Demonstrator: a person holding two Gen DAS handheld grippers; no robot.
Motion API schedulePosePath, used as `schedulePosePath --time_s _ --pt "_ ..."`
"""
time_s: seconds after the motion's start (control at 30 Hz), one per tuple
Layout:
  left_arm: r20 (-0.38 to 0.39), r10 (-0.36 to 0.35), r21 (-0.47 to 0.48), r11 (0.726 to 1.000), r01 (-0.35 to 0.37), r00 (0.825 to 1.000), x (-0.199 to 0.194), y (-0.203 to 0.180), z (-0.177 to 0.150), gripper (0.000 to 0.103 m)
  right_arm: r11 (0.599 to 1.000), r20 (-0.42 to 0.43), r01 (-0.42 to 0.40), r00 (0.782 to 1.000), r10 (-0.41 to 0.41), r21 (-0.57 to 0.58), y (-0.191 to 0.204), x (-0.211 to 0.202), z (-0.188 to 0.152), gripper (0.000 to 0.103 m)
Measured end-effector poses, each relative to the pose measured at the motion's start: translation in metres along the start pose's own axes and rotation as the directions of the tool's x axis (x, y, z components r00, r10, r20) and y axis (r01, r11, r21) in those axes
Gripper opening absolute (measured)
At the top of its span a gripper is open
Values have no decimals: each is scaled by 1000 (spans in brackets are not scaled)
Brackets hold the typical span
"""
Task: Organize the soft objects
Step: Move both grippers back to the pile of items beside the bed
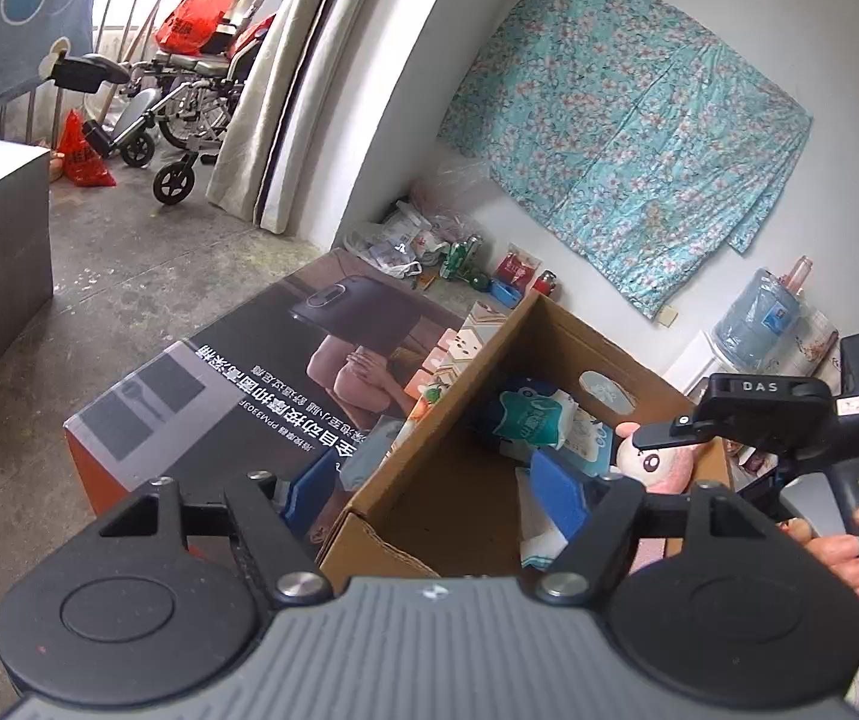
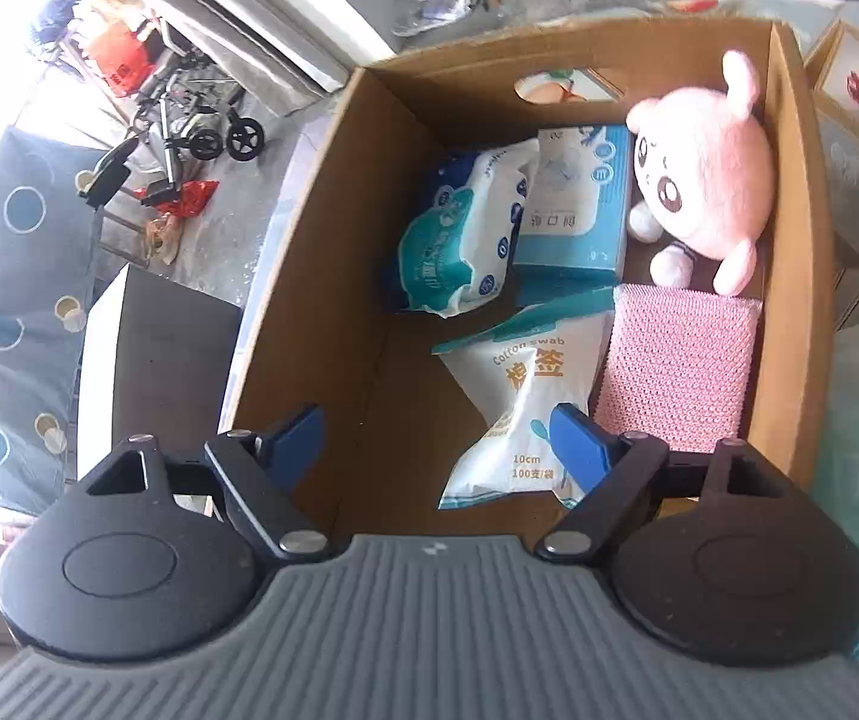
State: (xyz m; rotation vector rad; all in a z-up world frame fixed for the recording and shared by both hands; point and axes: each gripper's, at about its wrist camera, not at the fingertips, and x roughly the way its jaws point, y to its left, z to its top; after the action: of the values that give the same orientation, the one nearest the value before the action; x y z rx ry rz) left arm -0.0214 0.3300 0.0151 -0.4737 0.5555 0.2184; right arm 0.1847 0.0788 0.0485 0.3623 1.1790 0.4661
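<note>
The right gripper [image 2: 435, 438] hangs above the open box [image 2: 321, 252], its blue fingers [image 2: 579, 438] spread wide and holding nothing; the swab bag [image 2: 519, 414] lies below them, not pinched. The left gripper [image 1: 435, 492] is also wide and empty, straddling the box's left wall [image 1: 429, 450]: one finger [image 1: 303, 489] outside over the printed carton [image 1: 237, 396], the other [image 1: 558, 495] inside the box. In the box, a pink plush [image 2: 705, 180] leans in the far right corner against the right wall, a pink cloth [image 2: 675, 366] lies flat just in front of it, a blue mask box [image 2: 573, 210] and a wipes pack [image 2: 465, 240] lie side by side to the left, touching. The box's near left floor is bare cardboard. A hand [image 1: 855, 540] grips the right gripper's handle beside the box.
</note>
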Motion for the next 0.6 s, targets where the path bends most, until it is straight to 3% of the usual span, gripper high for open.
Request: schedulePosePath --time_s 0.17,0.3,0.4,0.6 --pt "24 -39 80 996 37 999 -12 -25 -5 84 984 128 31 992 -8 -177 -3 -60 -22 87" --pt "37 -111 182 978 102 993 -23 -63 -16 90 955 277 147 958 -73 -258 -31 -107 -45 90" --pt "32 -184 260 951 169 982 -30 -95 -30 95 943 361 230 923 -133 -242 -70 -145 -65 90" --pt "-37 -312 383 873 302 949 -31 -162 -67 95 938 468 336 844 -261 -83 -167 -203 -114 90"
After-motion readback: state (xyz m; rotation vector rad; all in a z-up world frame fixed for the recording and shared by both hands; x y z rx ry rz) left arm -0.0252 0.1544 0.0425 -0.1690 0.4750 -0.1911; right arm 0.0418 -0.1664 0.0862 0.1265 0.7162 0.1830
